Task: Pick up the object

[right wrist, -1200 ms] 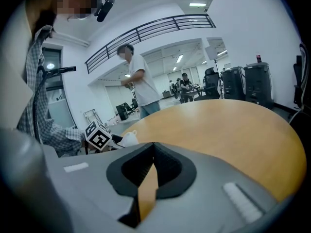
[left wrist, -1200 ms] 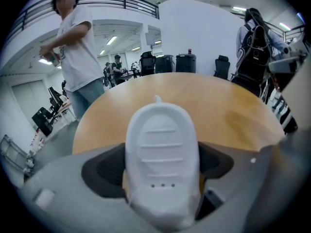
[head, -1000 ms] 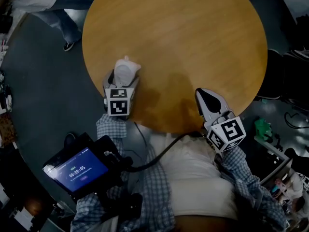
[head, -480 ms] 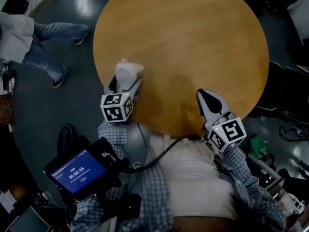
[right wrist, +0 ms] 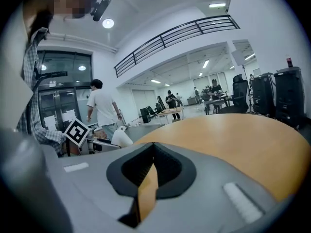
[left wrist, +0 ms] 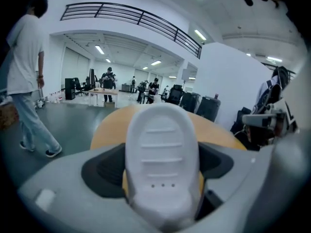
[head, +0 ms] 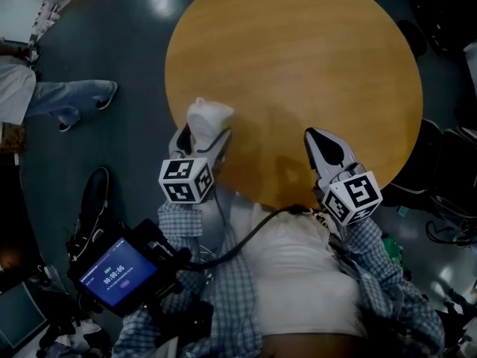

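Note:
A white, rounded object with ribbed grooves (head: 208, 117) (left wrist: 163, 149) is clamped in my left gripper (head: 204, 130) (left wrist: 163, 183), over the near left edge of the round wooden table (head: 298, 58). It fills the gap between the jaws. My right gripper (head: 322, 143) (right wrist: 147, 176) hovers over the table's near right edge, shut with nothing in it; only a thin slit shows between its jaws. In the right gripper view, the left gripper and its white object (right wrist: 120, 137) appear at the left.
A person (head: 52, 99) (left wrist: 26, 67) walks on the dark floor left of the table. A handheld device with a blue screen (head: 119, 274) hangs below my left arm. Dark chairs (head: 447, 162) stand by the table's right side. Desks and people are far behind.
The head view has swung, so the table sits further right. The walking person has moved off to the left. Both grippers keep their places at the table's near edge.

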